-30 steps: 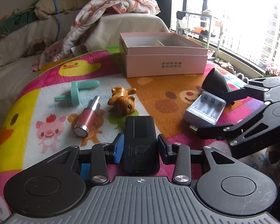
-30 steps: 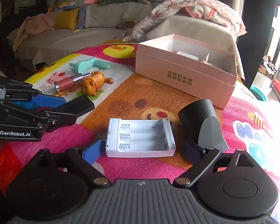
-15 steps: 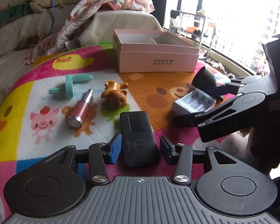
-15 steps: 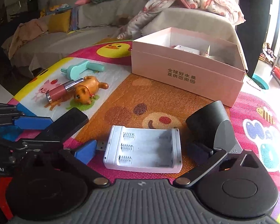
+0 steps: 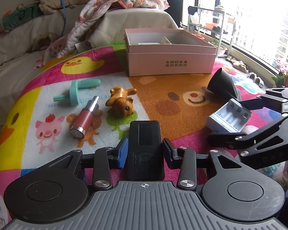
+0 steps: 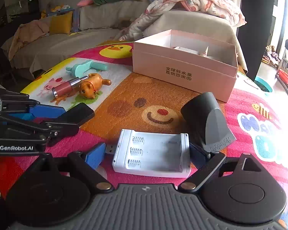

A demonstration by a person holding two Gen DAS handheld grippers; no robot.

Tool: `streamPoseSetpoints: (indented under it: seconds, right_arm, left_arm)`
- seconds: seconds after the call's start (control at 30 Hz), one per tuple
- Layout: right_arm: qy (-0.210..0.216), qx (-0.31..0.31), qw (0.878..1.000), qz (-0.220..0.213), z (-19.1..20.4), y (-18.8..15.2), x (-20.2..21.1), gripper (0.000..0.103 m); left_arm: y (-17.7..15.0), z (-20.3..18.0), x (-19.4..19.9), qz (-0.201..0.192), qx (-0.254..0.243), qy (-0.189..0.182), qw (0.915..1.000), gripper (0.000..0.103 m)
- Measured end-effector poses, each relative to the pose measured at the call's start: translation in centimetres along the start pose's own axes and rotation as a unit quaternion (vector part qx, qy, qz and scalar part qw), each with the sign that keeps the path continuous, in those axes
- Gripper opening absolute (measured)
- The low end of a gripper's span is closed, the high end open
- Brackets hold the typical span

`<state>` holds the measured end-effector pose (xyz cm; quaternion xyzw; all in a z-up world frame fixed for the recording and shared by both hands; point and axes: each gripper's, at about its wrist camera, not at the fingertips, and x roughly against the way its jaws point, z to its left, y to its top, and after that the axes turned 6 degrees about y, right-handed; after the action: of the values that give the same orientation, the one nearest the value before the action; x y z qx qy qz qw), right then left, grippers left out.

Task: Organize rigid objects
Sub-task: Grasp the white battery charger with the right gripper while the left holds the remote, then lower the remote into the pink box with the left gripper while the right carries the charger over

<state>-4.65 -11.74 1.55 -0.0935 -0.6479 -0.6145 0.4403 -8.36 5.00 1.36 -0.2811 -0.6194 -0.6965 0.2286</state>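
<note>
A home living room: a long sofa (image 6: 71,38) under beige covers carries a yellow cushion (image 6: 60,22) and a rumpled floral blanket (image 5: 113,5). In front lies a children's cartoon play mat (image 5: 182,99) with ducks, a pig and a bear face. Big windows (image 5: 259,15) show a balcony rack and apartment towers outside

L gripper (image 5: 144,151) low, level, jaws parted w/ small gaps each side. R gripper (image 6: 149,153) low, jaws spread wide. Both near each other, pointing fwd.
</note>
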Motion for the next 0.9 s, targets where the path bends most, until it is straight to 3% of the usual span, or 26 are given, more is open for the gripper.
streamPoseSetpoints:
  seconds: [0.23, 0.47, 0.57, 0.73, 0.8, 0.9]
  right_arm:
    - [-0.014, 0.02, 0.999, -0.021, -0.1, -1.9, 4.1, 0.092]
    - [-0.031, 0.015, 0.998, -0.06, -1.2, -1.7, 7.5, 0.091]
    - [-0.033, 0.015, 0.995, -0.095, -1.9, 0.4, 9.1, 0.091]
    - [-0.067, 0.041, 0.98, -0.181, -3.5, 6.7, 11.5, 0.091]
    - [-0.083, 0.044, 0.975, -0.2, -4.5, 9.8, 11.3, 0.092]
    - [-0.099, 0.037, 0.973, -0.203, -6.0, 13.8, 9.0, 0.092]
  left_arm:
    - [-2.0, -1.1, 1.6, -0.047, -0.037, 0.007, 0.9982, 0.043]
    - [-0.5, -1.5, 2.8, -0.058, -0.038, -0.068, 0.9953, 0.043]
    - [3.6, -1.1, 4.0, -0.099, -0.042, -0.084, 0.9906, 0.043]
    - [14.0, 0.0, 5.3, -0.201, -0.041, -0.091, 0.9746, 0.043]
    - [18.1, 0.2, 3.8, -0.207, -0.031, -0.106, 0.972, 0.043]
    - [22.6, 1.0, -0.6, -0.176, 0.01, -0.137, 0.9748, 0.043]
